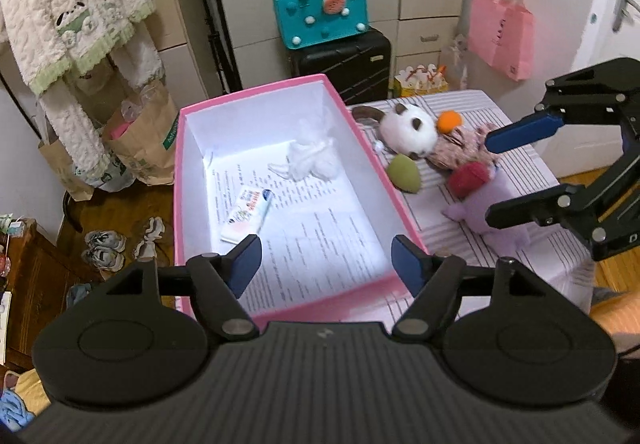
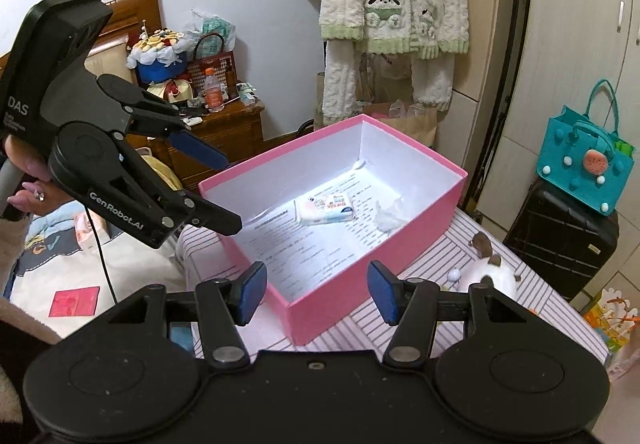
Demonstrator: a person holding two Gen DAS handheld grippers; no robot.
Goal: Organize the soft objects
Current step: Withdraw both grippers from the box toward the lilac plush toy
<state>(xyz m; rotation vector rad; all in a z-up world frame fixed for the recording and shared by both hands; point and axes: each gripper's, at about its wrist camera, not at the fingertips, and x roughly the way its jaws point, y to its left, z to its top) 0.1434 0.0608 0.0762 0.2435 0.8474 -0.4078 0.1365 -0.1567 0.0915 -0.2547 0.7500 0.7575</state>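
A pink box [image 1: 384, 175] with a white inside stands on the striped table [image 1: 536, 268]; it also shows in the right wrist view [image 2: 360, 284]. Inside lie a tissue pack [image 1: 248, 215], a crumpled white tissue [image 1: 308, 159] and printed paper. Right of the box lie soft toys: a white and brown plush dog [image 1: 408, 127], an orange ball [image 1: 449, 121], a green ball [image 1: 405, 172], a red ball [image 1: 468, 176], a purple plush [image 1: 492, 203]. My left gripper [image 1: 324, 264] is open and empty over the box's near end. My right gripper [image 1: 490, 179] is open above the toys, empty [image 2: 316, 292].
A teal bag [image 1: 320, 9] sits on a black suitcase [image 1: 344, 63] behind the table. A pink bag [image 1: 502, 35] hangs at the right. Fleece clothes [image 1: 76, 15] hang at the left above paper bags [image 1: 140, 139]. Shoes [image 1: 104, 248] lie on the floor.
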